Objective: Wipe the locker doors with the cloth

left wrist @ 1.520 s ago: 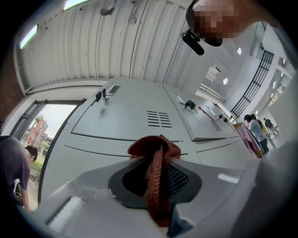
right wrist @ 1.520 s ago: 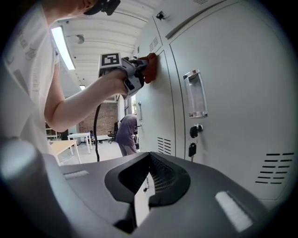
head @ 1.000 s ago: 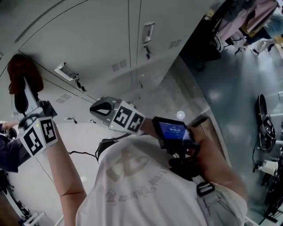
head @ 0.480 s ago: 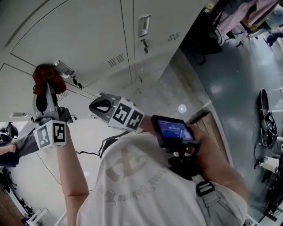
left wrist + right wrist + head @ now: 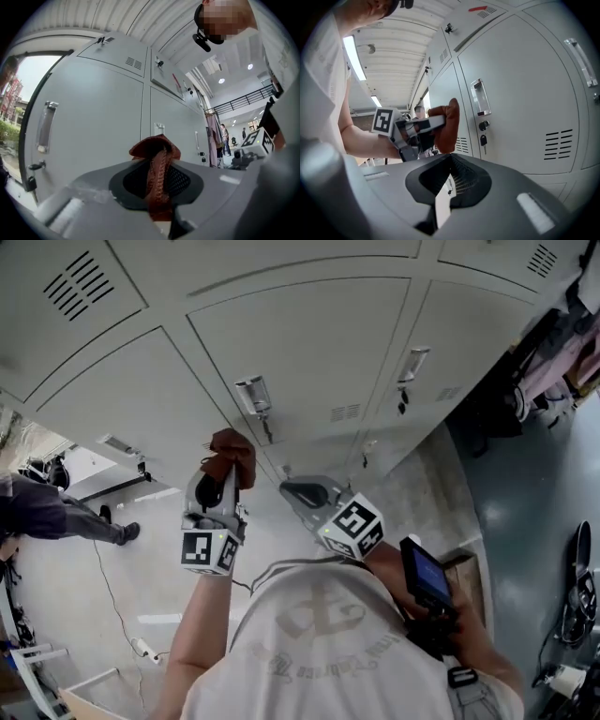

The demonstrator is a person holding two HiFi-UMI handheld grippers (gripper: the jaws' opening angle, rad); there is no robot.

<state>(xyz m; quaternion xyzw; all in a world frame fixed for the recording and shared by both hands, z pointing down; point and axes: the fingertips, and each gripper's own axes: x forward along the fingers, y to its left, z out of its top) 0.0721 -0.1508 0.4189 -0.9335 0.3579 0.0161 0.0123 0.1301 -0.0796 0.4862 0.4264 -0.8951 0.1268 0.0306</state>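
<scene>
Your left tool (image 5: pixel 221 482) is clamped on the reddish-brown cloth (image 5: pixel 232 452), with the fabric pinched in a ridge between the jaws and a bunched end standing proud past the tips. Half a second ago that tool hung out at 9 o'clock in the head view, low on the bank of locker doors (image 5: pixel 300 338). It has since swung in to the middle of the frame, and your head has tipped up so the pale grey doors now fill the upper half. The cloth now sits at about 7 o'clock from a chrome handle (image 5: pixel 253 395), close against the door face, though no view settles whether it is pressing on the metal or just short of it. Your right tool (image 5: pixel 307 493) rests at 3 o'clock from the left one with its jaws drawn together on nothing, clear of the doors and idle. The shift reads as a move to a fresh door rather than a stroke in progress, so this panel probably still needs its wipe. Flatten the bunched end onto the door and sweep, and mind the handle and the key (image 5: pixel 483 139) beneath it, where the loose fabric could snag
</scene>
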